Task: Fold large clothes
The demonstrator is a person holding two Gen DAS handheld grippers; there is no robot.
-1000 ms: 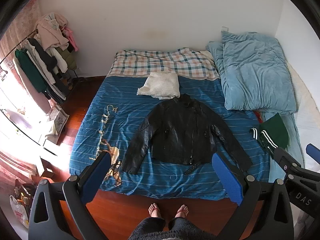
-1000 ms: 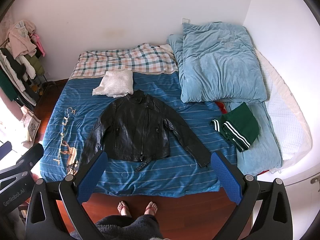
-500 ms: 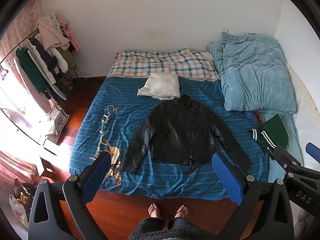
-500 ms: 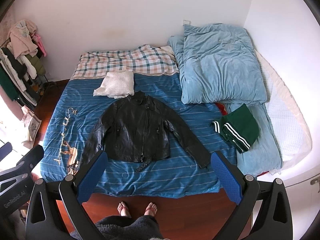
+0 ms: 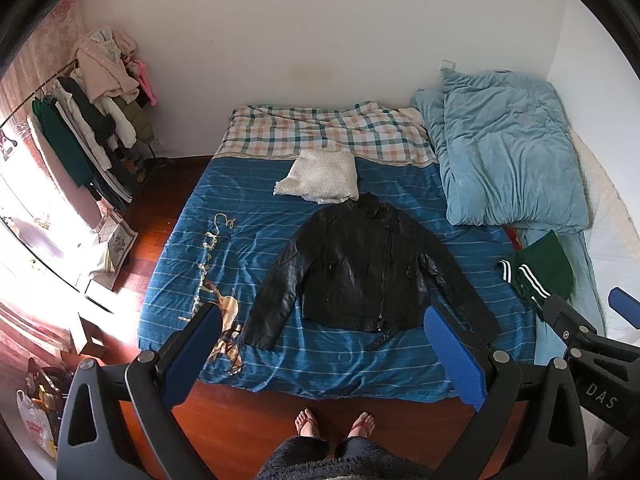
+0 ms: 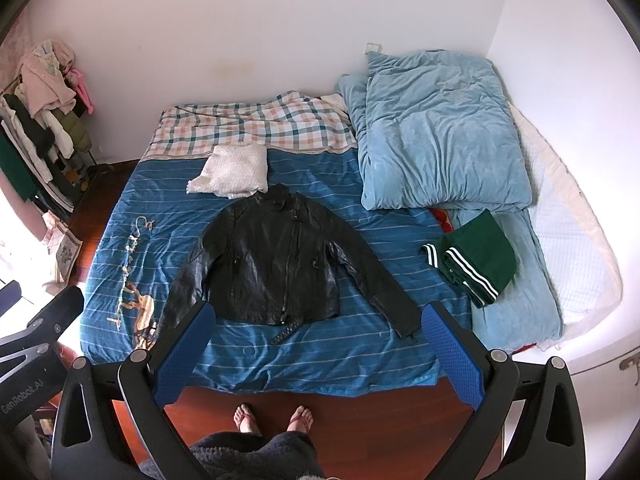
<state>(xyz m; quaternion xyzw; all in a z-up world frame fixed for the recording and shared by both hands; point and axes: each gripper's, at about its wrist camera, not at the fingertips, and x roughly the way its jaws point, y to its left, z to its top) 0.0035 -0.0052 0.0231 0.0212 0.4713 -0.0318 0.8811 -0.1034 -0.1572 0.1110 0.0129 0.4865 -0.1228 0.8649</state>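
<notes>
A black leather jacket (image 5: 360, 272) lies spread flat, front up, sleeves out, on the blue striped bed cover (image 5: 192, 248); it also shows in the right wrist view (image 6: 272, 268). My left gripper (image 5: 322, 316) is open and empty, held high above the foot of the bed. My right gripper (image 6: 318, 314) is open and empty, at the same height to its right. A folded white knit (image 5: 320, 176) lies above the jacket's collar. A folded green garment with white stripes (image 6: 472, 260) lies at the right.
A light blue duvet (image 6: 436, 132) is heaped at the right of the bed, a plaid blanket (image 6: 256, 124) at its head. A clothes rack (image 5: 84, 120) stands at the left. My feet (image 5: 334, 424) stand on the wooden floor at the bed's foot.
Both views have drifted very slightly; the jacket sits a little lower in frame. Nothing on the bed has moved and both grippers stay open.
</notes>
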